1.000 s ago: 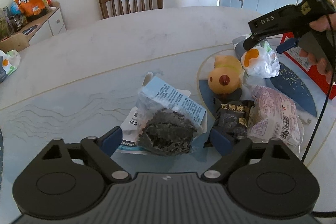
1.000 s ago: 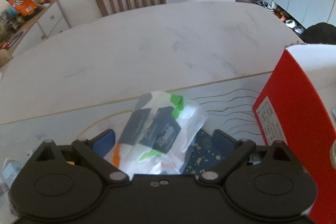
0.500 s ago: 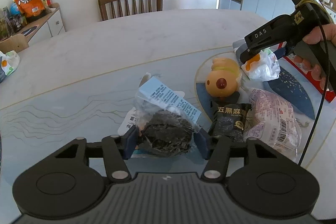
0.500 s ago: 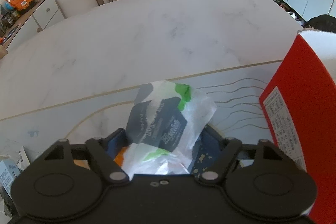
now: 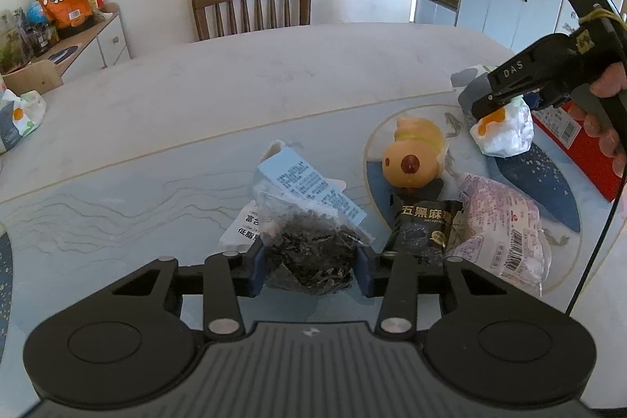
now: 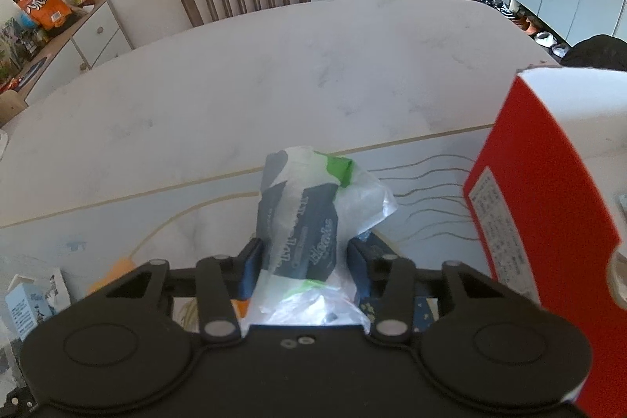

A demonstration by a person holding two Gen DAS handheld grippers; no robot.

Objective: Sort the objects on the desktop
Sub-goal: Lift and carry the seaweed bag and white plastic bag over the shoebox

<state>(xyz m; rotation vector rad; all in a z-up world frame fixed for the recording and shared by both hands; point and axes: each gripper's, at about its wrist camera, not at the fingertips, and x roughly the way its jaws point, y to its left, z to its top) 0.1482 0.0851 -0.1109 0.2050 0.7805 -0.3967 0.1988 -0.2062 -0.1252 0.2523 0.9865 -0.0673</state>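
Beside the yellow plush toy (image 5: 415,153), the left gripper (image 5: 311,267) has just closed its jaws on a clear bag of dark dried food (image 5: 309,234), the right gripper (image 6: 301,269) on a crumpled white plastic packet (image 6: 313,214). Both look light, soft and crinkly, best pinched mid-body. Beyond the toy, the pale marble table (image 5: 235,96) runs to a wooden chair (image 5: 252,4).

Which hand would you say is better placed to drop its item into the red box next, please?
Right, probably. The right gripper has just closed on the white packet beside the red box. The left gripper, pinching the dark snack bag, sits farther away.
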